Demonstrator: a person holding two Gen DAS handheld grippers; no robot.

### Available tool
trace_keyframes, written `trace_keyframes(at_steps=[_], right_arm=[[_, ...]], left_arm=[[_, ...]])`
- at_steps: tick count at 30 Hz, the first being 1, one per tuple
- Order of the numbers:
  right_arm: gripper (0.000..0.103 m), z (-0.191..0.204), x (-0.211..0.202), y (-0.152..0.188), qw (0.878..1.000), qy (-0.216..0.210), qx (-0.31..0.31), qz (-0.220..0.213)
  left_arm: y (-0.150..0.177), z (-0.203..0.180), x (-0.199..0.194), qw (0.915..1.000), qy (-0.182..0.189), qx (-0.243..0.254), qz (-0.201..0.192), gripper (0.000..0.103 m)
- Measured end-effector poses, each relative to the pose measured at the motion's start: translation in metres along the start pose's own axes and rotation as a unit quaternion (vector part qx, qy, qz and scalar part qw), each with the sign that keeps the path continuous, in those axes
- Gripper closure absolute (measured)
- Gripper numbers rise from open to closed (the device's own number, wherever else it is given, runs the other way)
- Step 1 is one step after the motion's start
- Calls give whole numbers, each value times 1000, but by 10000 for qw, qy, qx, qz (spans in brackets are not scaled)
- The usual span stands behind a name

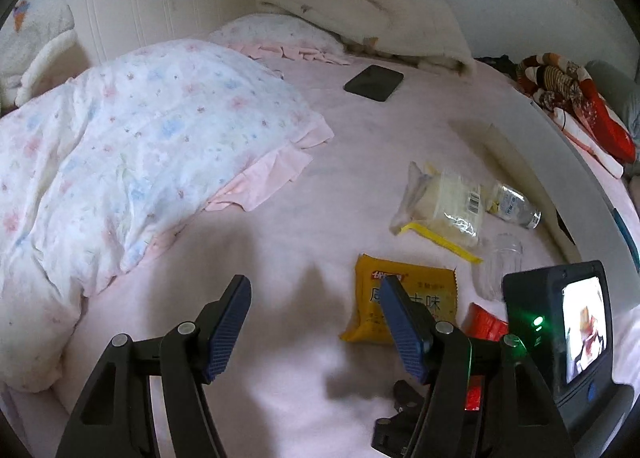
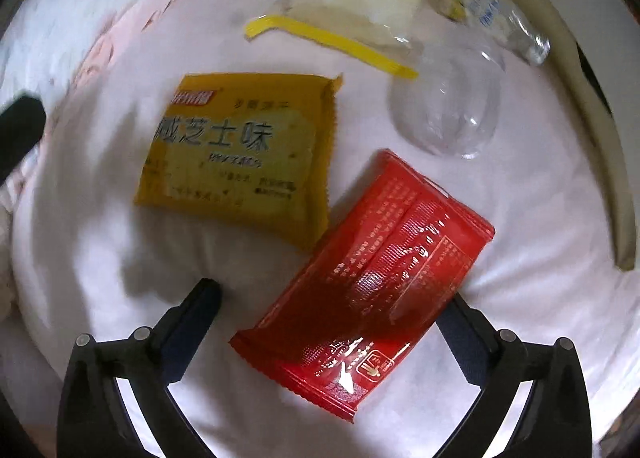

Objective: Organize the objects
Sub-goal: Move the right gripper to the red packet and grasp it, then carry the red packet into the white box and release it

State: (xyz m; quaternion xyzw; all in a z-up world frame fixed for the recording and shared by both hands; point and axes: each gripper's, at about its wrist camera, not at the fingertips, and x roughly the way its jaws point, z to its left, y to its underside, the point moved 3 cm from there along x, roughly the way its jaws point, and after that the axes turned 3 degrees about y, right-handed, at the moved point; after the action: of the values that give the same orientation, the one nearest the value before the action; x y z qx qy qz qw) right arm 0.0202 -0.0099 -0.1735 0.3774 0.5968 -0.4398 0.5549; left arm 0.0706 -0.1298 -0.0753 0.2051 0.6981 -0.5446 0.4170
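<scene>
A yellow snack packet (image 2: 240, 153) lies flat on the pink bed sheet (image 2: 120, 258), with a red packet (image 2: 368, 278) slanted against its lower right corner. My right gripper (image 2: 332, 302) points straight down over the red packet, jaws wide open, one finger on each side and the left one clear of the packet. My left gripper (image 1: 316, 318) hovers open and empty just left of the yellow packet (image 1: 400, 302). Beyond lie a clear plastic cup (image 2: 448, 105), a clear zip bag of pale bread (image 2: 360, 5) and a small clear bottle (image 2: 508, 25).
A floral quilt (image 1: 140, 161) covers the bed's left half. A black flat device (image 1: 374, 82) lies farther up the sheet, below a folded white blanket (image 1: 380, 17). A cream curved rail (image 1: 516, 161) borders the right side, with red patterned cloth (image 1: 576, 105) past it.
</scene>
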Motion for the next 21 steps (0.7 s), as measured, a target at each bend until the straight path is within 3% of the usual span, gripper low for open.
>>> trace_keyframes(at_steps=[3, 5, 7, 10, 14, 16, 21], right_arm=[[5, -9, -4, -1, 9996, -239, 136, 52], [34, -23, -13, 1, 9988, -169, 444, -98], [40, -35, -17, 2, 9974, -449, 563, -92], [45, -55, -19, 0, 9918, -1082, 680, -54], [47, -85, -25, -5, 9757, -1959, 963, -185], [48, -100, -34, -7, 9719, -2049, 1107, -355], [48, -128, -82, -8, 9601, -2276, 1052, -1237]], left_arm=[[0, -1, 3, 10000, 9, -9, 29, 38], [0, -3, 4, 10000, 23, -8, 59, 38], [-1, -6, 3, 9999, 97, 10, 53, 38], [-3, -14, -1, 9998, 168, 121, -63, 38], [-6, -28, -7, 9985, 412, 309, -169, 38], [-8, -34, -11, 9975, 566, 349, -219, 38], [-9, -47, -24, 9943, 895, 397, -434, 38]])
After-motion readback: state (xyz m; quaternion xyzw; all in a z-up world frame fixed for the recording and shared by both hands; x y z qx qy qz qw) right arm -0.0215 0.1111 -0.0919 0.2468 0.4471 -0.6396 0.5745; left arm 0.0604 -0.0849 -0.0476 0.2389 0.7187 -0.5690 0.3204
